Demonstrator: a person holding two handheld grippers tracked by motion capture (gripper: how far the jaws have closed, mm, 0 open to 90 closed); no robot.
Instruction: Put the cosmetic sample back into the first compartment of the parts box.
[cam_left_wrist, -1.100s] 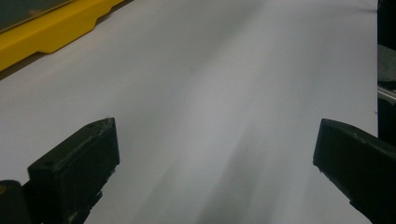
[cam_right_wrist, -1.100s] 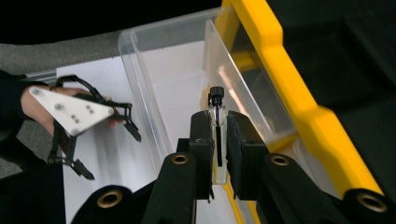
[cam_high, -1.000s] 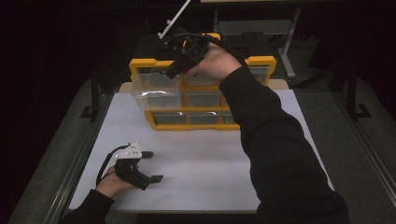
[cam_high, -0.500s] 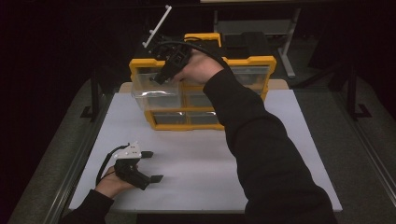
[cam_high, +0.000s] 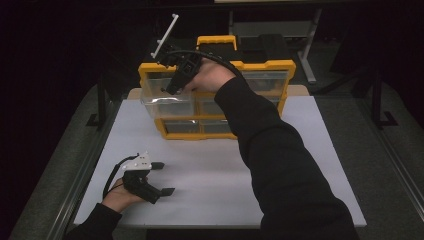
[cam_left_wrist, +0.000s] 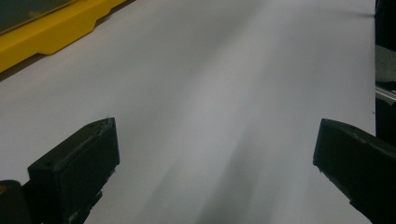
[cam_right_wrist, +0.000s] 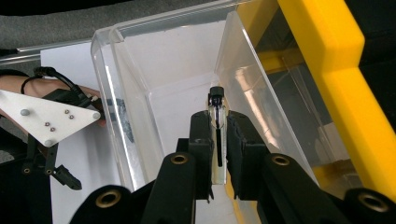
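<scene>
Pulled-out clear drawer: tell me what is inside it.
The clear drawer looks empty: bare walls and floor. The right gripper holds a small glass vial over its opening. The jaws cover the near part of the floor, so that part cannot be checked.

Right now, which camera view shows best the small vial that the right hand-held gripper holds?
The right gripper view: the small vial stands close up, clamped between the jaws of the right hand-held gripper over the open clear drawer. In the high view that gripper is too far off to make the vial out. The left gripper view looks along the white table.
</scene>
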